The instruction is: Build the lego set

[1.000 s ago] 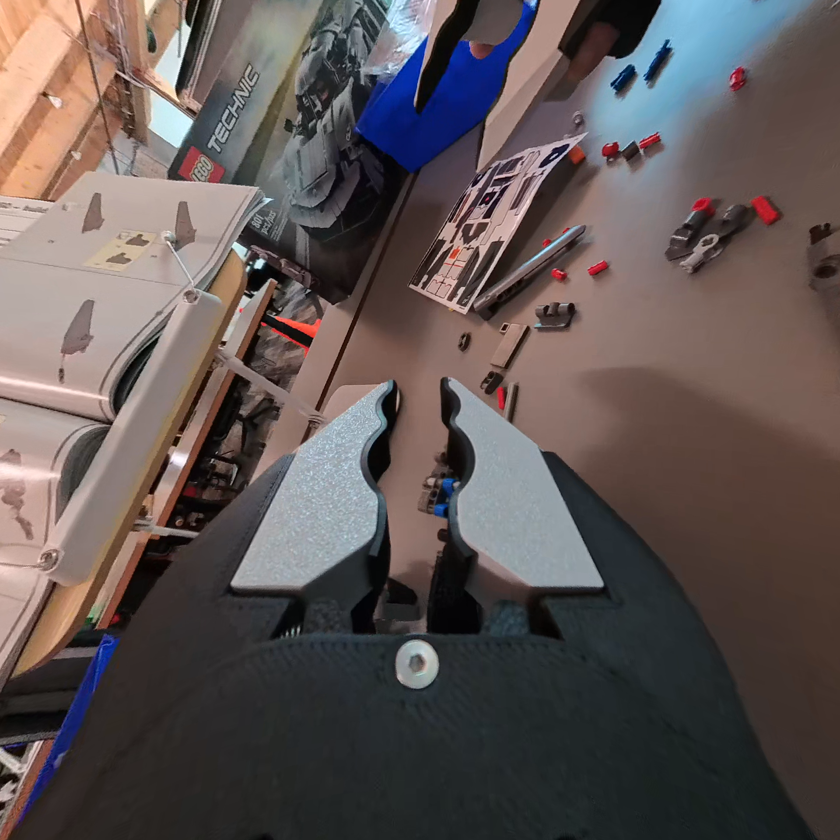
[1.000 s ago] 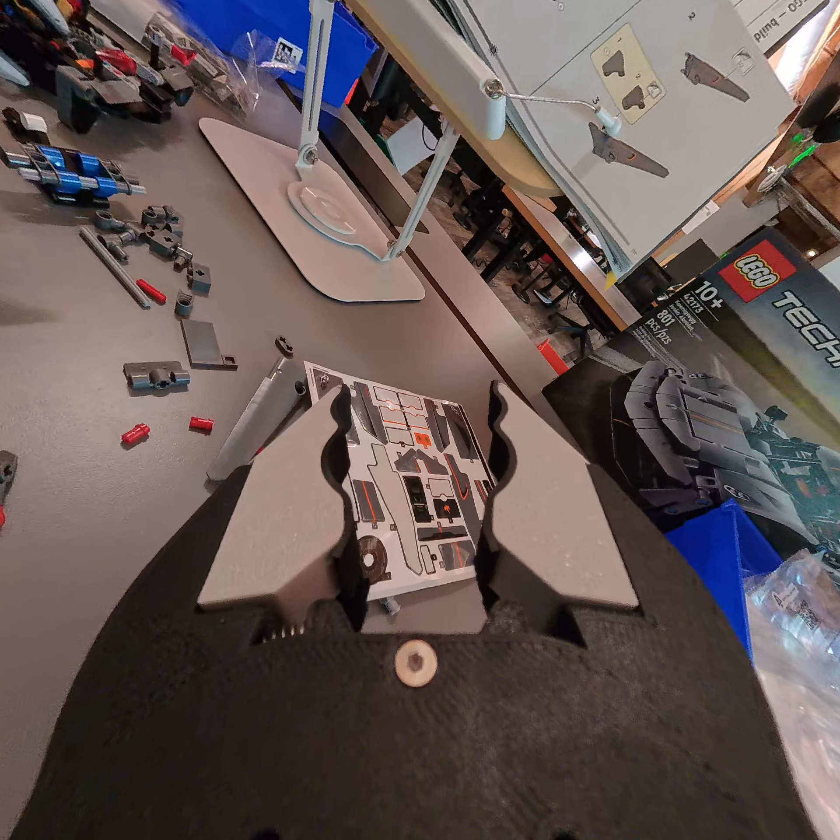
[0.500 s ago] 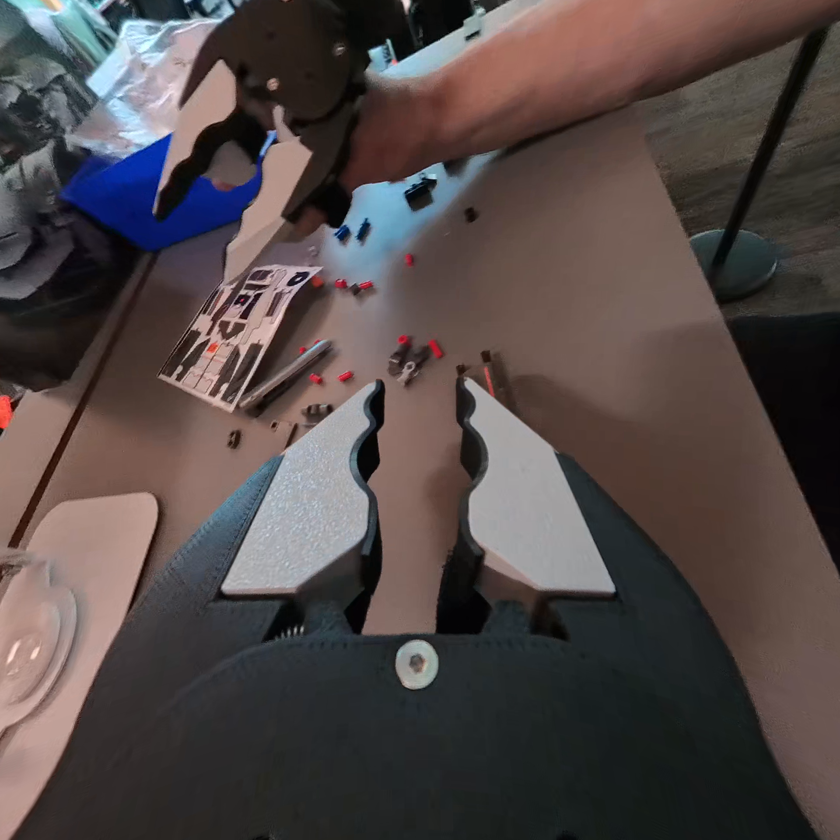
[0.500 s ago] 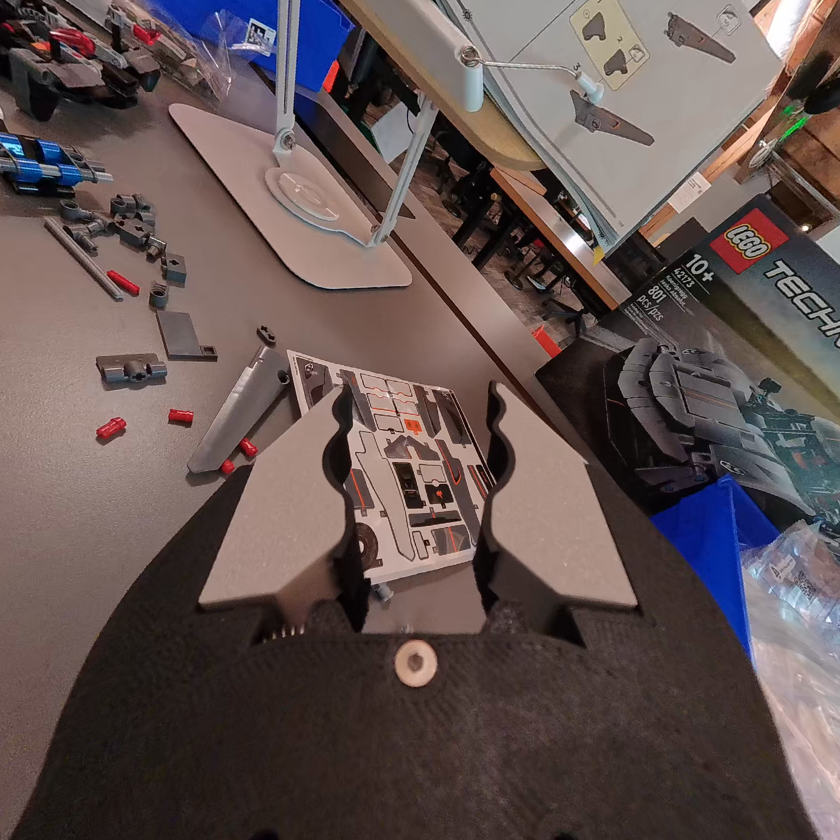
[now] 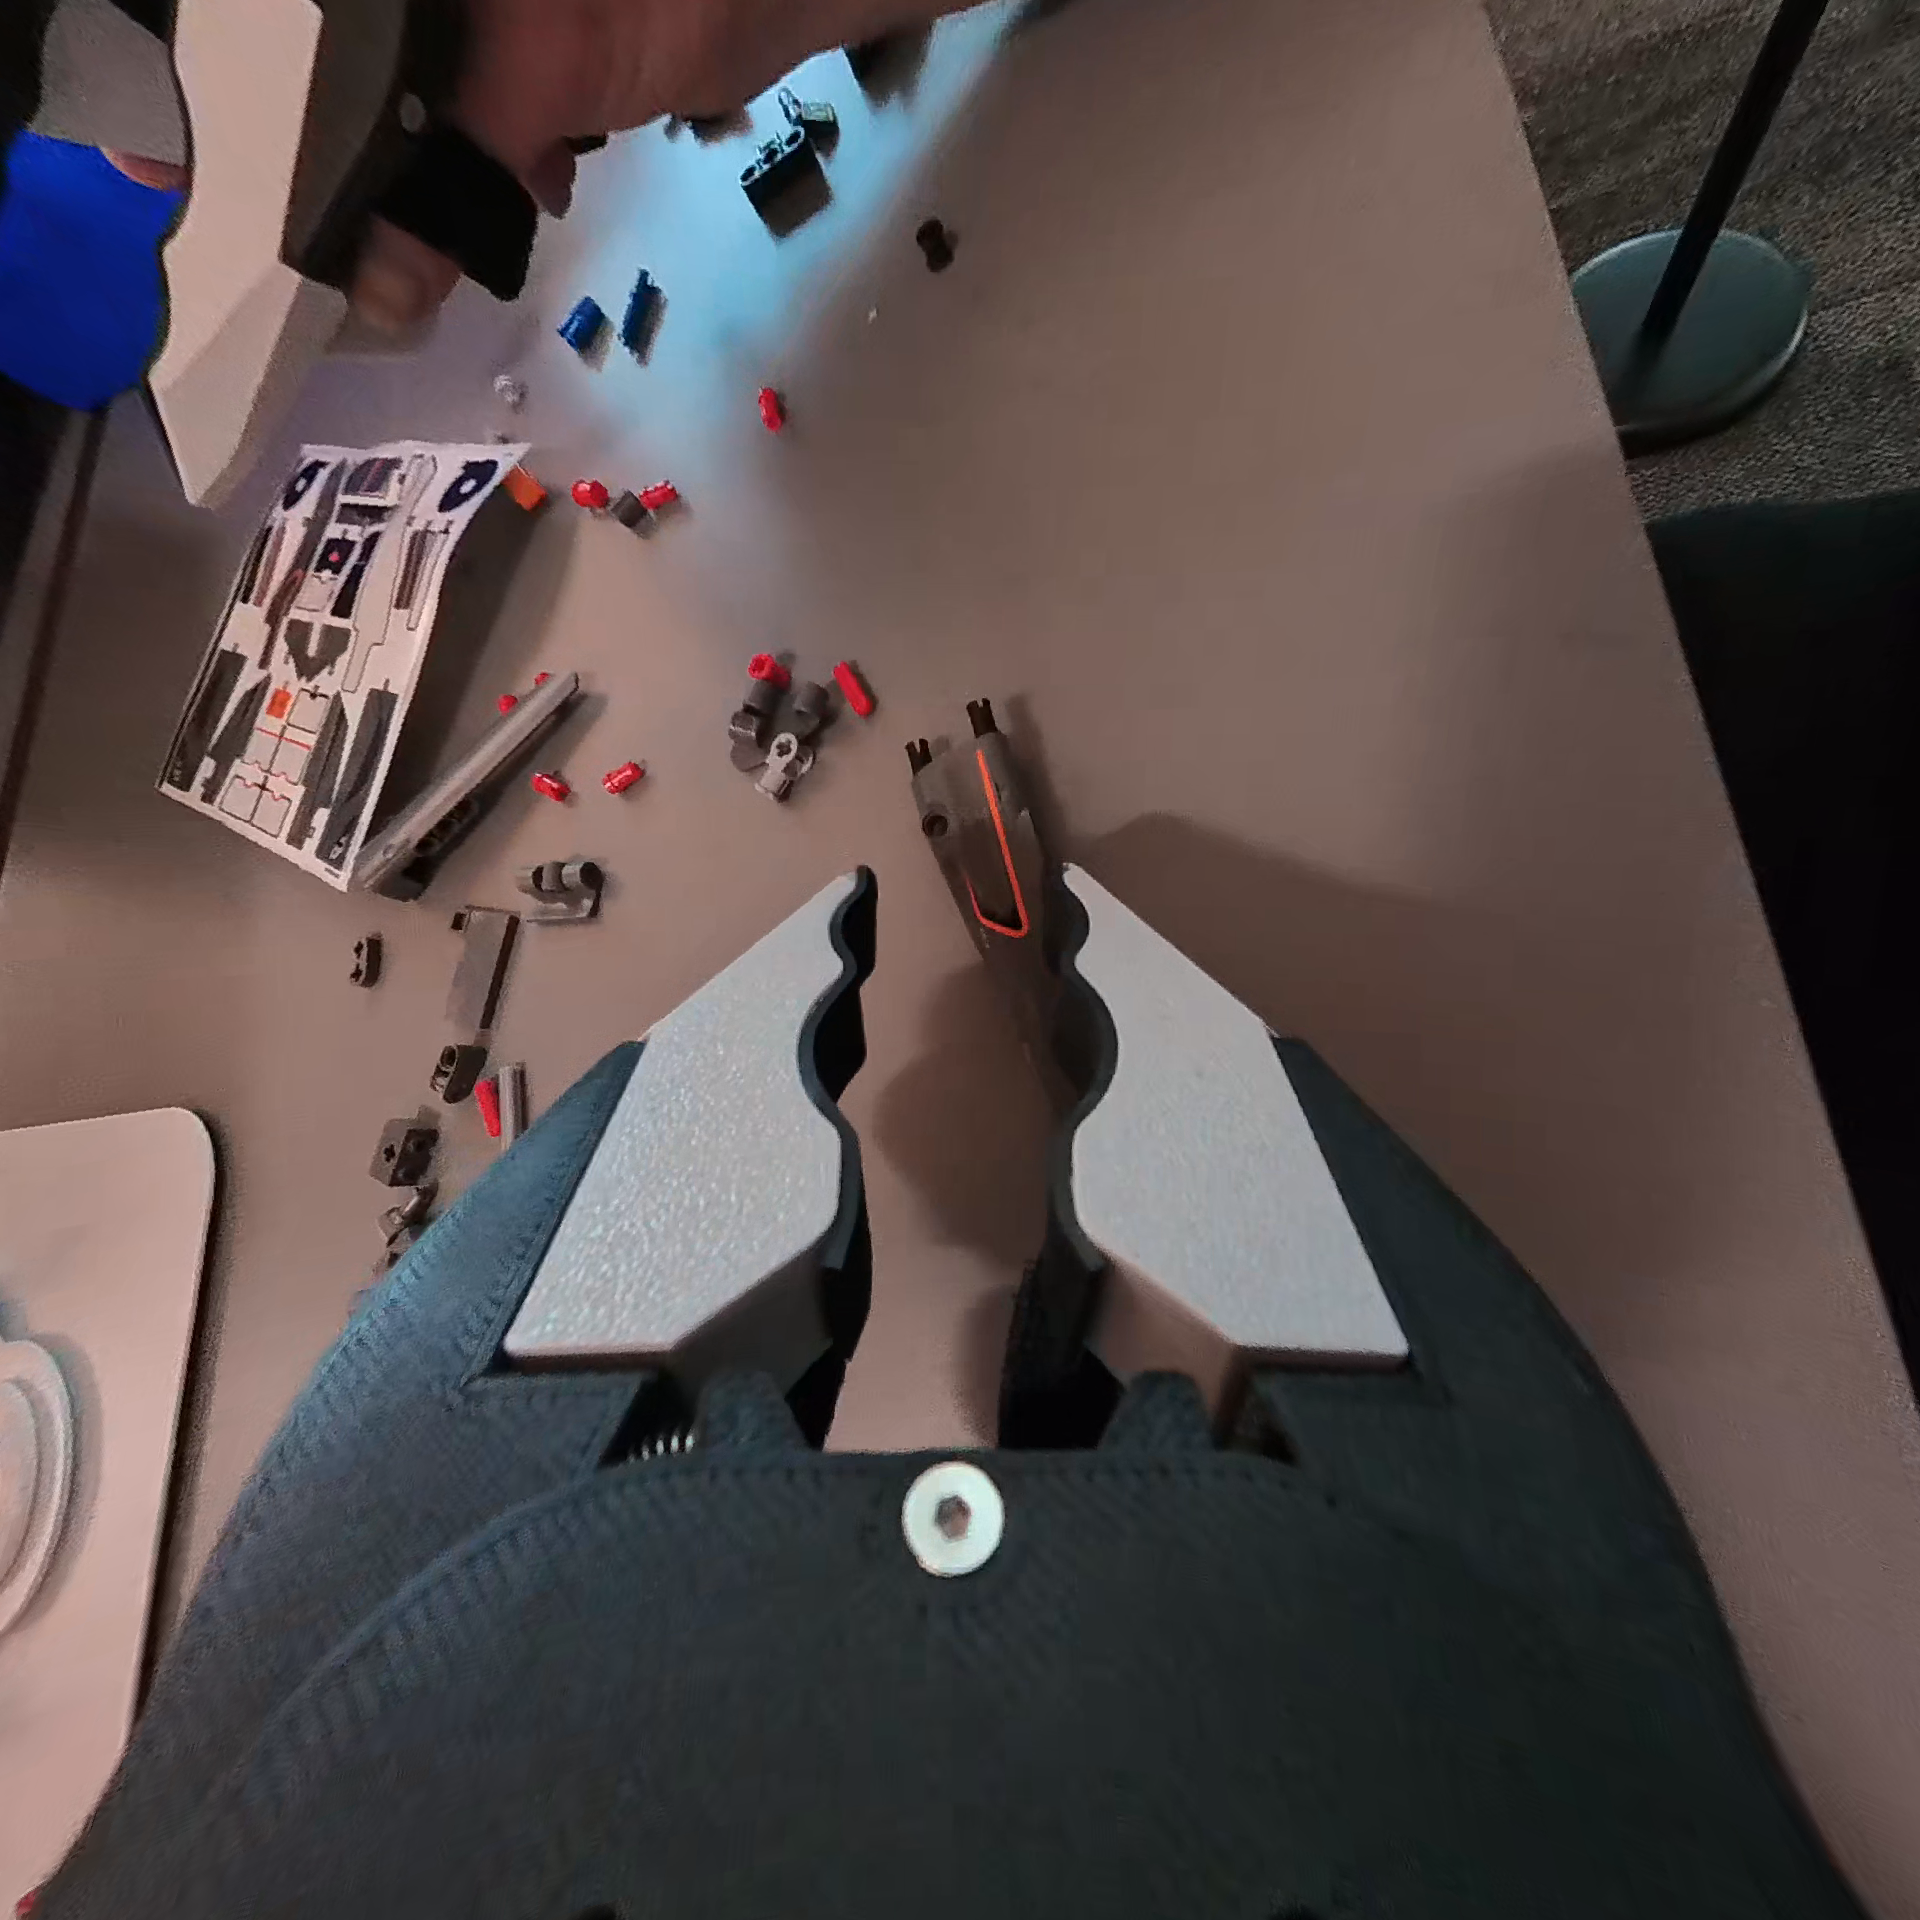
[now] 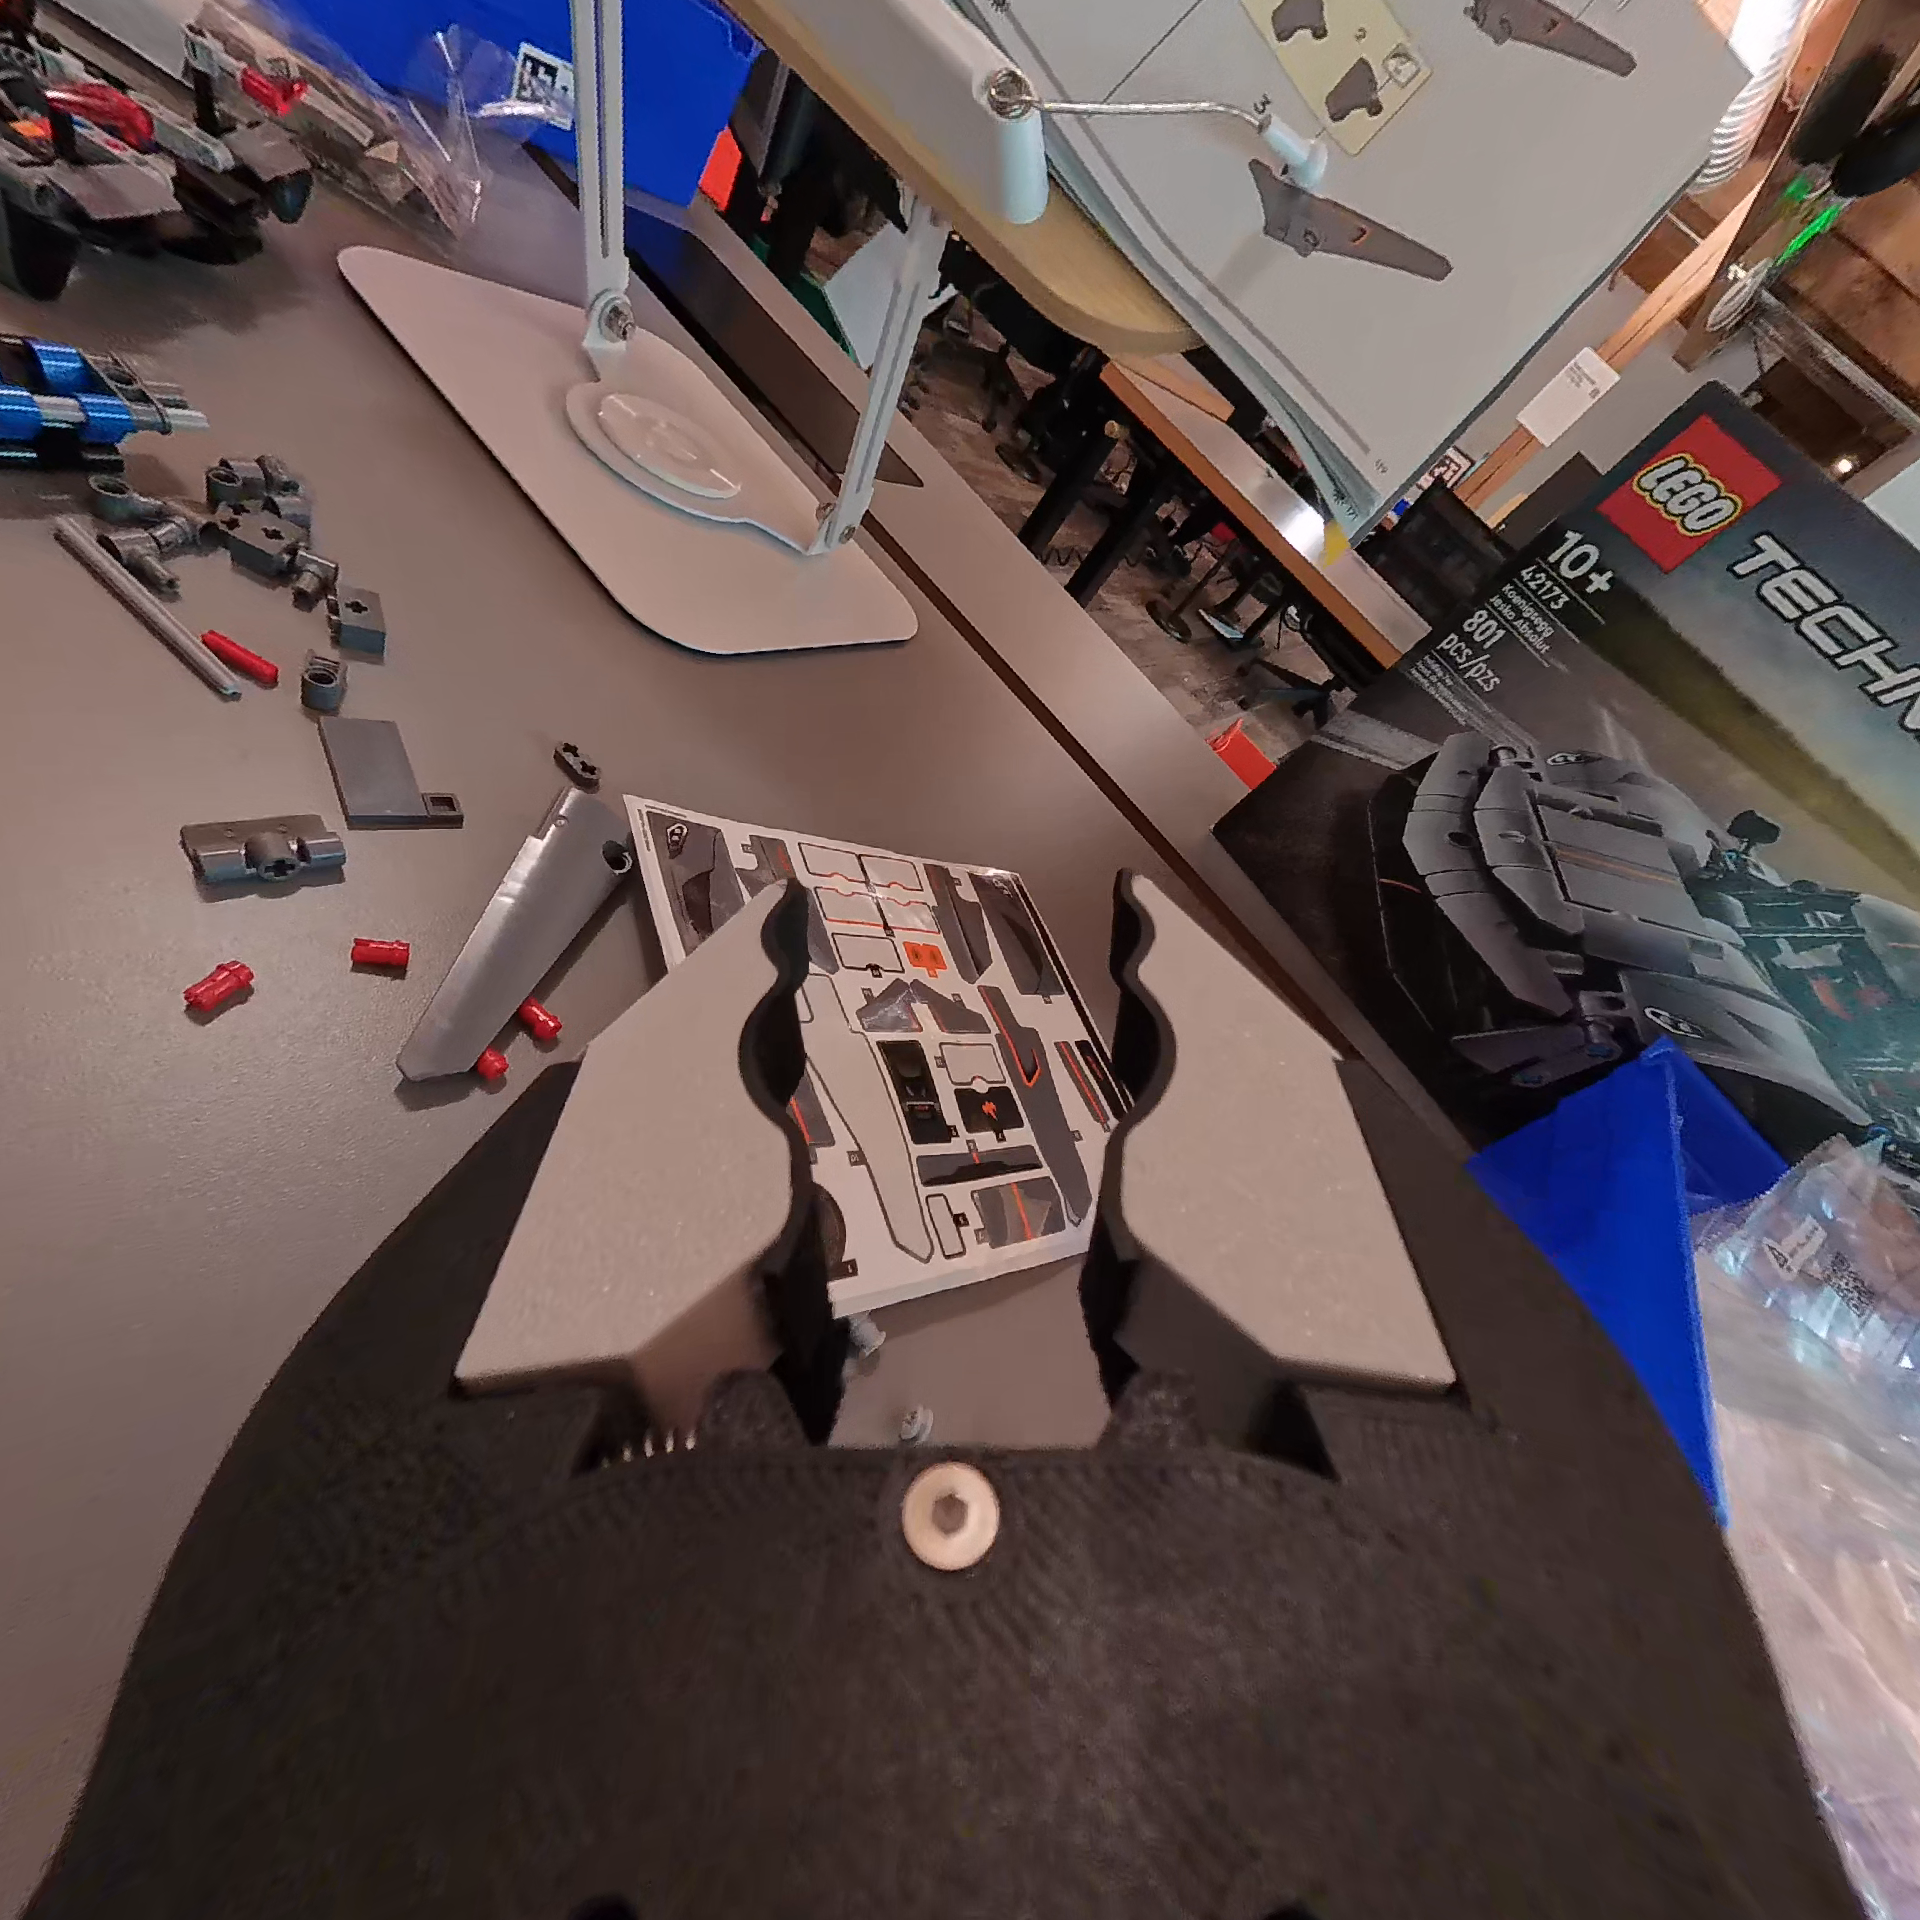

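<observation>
My left gripper [image 5: 966, 883] is open and empty, low over the table. A dark grey panel with an orange line [image 5: 982, 831] lies just ahead of the tips, its near end running in beside the right finger [image 5: 1174, 1091]. My right gripper [image 6: 961, 894] is open and empty above the sticker sheet [image 6: 914, 1039], which also shows in the left wrist view [image 5: 312, 644]. A long grey panel [image 6: 520, 935] lies left of the sheet. Red pins [image 6: 379, 953] and small grey connectors [image 6: 260, 847] are scattered around. The right gripper, held by a hand, shows at the top left of the left wrist view [image 5: 312, 156].
A booklet stand's base plate [image 6: 623, 457] stands on the table with the open instruction booklet [image 6: 1351, 156] above. The set's box [image 6: 1662, 779] and a blue bin [image 6: 1610, 1195] with bags sit at the right. A partly built car [image 6: 104, 156] and a blue subassembly [image 6: 62, 400] lie far left. The table edge [image 5: 1621, 520] is at the right. My left tips are roughly 15 centimetres from the blue subassembly [image 6: 62, 400].
My left gripper has swung away from the stand and box, turned down toward the table and come close to the orange-lined panel. My right gripper has shifted slightly over the sticker sheet, still open.
</observation>
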Available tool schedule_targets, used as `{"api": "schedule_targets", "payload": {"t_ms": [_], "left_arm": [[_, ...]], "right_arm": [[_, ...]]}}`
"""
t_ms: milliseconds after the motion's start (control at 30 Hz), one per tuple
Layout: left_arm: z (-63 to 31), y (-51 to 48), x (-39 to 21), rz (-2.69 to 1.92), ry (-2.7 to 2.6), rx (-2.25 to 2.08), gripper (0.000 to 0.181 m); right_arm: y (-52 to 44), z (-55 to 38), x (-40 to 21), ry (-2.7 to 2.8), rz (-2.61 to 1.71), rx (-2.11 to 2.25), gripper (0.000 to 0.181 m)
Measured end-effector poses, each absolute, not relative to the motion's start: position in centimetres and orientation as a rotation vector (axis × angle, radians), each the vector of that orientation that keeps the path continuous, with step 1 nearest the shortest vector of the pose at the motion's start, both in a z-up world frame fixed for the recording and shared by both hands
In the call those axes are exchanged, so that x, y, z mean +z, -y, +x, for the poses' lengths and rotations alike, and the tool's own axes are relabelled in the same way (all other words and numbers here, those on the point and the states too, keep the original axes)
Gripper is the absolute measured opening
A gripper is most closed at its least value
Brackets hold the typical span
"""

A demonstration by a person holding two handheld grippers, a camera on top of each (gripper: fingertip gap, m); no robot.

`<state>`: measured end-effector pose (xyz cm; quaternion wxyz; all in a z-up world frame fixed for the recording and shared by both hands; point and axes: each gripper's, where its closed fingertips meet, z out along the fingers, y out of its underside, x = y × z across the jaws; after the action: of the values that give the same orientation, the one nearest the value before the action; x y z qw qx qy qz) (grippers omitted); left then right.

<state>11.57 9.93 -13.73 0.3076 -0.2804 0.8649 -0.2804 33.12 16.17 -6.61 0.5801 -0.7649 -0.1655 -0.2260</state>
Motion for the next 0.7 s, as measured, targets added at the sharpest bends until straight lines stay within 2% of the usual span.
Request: {"api": "schedule_targets", "payload": {"t_ms": [367, 700], "left_arm": [[10.2, -11.5, -15.0, -0.708, -2.392, -0.665, 0.034], [12.6, -18.6, -13.2, -0.761, -2.13, -0.296, 0.03]], "right_arm": [[-16.1, 33.1, -6.6, 0.392, -1.792, -0.529, 0.057], [-16.1, 33.1, -6.5, 0.392, -1.788, -0.534, 0.057]]}}
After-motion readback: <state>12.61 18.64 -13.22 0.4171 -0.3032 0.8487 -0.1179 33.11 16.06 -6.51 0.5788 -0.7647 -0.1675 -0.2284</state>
